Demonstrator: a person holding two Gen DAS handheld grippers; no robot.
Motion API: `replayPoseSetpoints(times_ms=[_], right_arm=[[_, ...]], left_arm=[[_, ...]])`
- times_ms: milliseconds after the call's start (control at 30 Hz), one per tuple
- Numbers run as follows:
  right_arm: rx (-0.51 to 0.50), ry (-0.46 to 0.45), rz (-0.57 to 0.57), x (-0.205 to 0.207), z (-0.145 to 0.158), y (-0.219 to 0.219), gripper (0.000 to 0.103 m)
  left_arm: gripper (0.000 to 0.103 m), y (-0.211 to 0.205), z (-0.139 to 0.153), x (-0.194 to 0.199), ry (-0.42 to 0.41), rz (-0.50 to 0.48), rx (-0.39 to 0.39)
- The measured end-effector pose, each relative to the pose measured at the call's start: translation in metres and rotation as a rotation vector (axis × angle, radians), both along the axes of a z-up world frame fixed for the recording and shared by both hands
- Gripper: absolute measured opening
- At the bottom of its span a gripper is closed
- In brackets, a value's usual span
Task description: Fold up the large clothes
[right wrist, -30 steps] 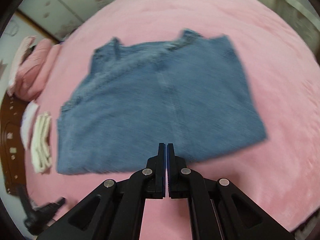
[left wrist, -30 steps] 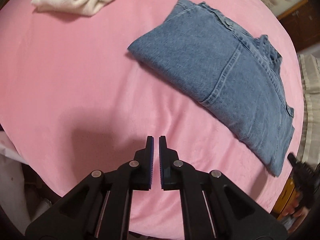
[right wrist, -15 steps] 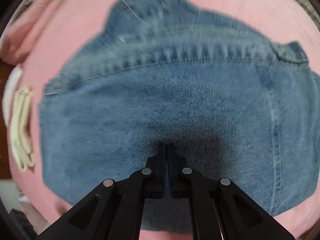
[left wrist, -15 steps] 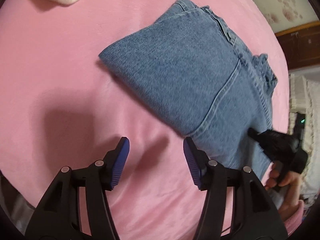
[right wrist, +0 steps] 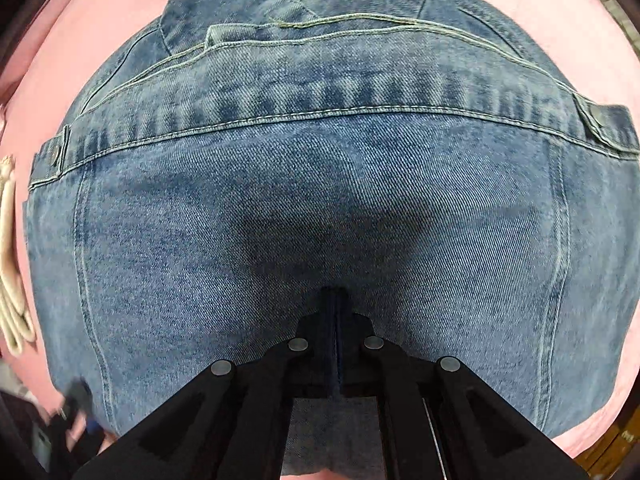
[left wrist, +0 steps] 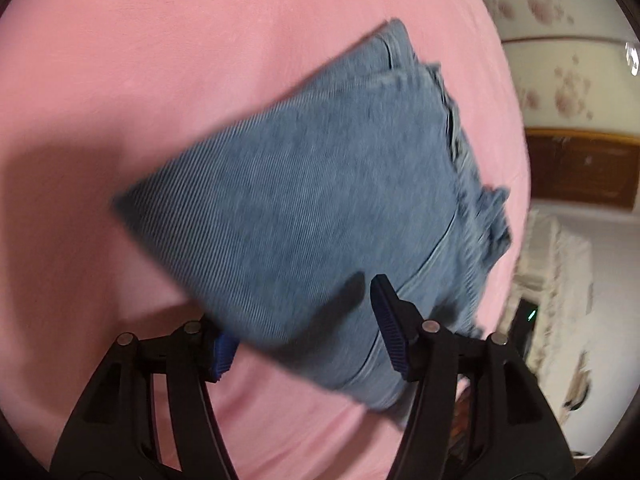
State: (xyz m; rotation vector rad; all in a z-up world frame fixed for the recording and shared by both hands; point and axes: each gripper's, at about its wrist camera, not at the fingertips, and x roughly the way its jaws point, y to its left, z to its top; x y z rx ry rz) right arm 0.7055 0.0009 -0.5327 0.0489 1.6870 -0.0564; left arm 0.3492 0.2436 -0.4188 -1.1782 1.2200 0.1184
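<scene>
A folded blue denim garment [left wrist: 320, 200] lies on the pink bedspread [left wrist: 160, 60]. My left gripper [left wrist: 300, 316] is at its near edge with its jaws opening. The left finger is tucked under the denim's edge and the right finger [left wrist: 390, 320] rests above the fabric, so the fold's edge lies between them without being pinched. In the right wrist view the denim [right wrist: 320, 180] fills the frame, waistband and seams toward the top. My right gripper [right wrist: 335, 292] points straight down, shut, with its tips on the cloth's middle and nothing between them.
A folded cream garment [right wrist: 10, 280] lies on the bed at the left edge. Beyond the bed's far side are a dark wooden panel [left wrist: 580, 168], floral wallpaper and a white lace cover [left wrist: 560, 260]. Pink bedspread [right wrist: 560, 0] surrounds the denim.
My left gripper went from shut to open and slid in onto the denim's near edge. My right gripper came down from above the bed onto the denim, staying shut.
</scene>
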Motion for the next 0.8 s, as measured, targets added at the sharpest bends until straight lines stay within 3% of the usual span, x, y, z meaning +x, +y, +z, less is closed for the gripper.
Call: replayPoseSetpoints(times_ms=[200,333,433,533,600,800], right_arm=[[0.058,-0.012,0.010,0.007,0.011,-0.013,0.002],[0.057,-0.032,0.015,0.006,0.016,-0.018,0.002],[0.050,-0.071,0.041,-0.002,0.021,-0.021,0.002],[0.062,-0.102,0.015,-0.007,0.027,-0.026,0.002],[0.065,-0.125,0.012,-0.010,0.032,-0.030,0.002],[0.050,-0.186,0.021,-0.043,0.041,-0.040,0.002]], left_arm=[[0.057,0.011,-0.015,0.011,-0.034,0.044,-0.058],[0.057,0.007,-0.012,0.011,-0.059,0.042,-0.024],[0.054,0.001,-0.014,0.008,-0.033,0.086,0.017],[0.051,-0.008,-0.010,0.012,-0.008,0.069,0.079],[0.048,-0.012,-0.007,0.012,0.002,0.072,0.100],[0.025,-0.015,0.006,0.000,0.002,0.115,0.125]])
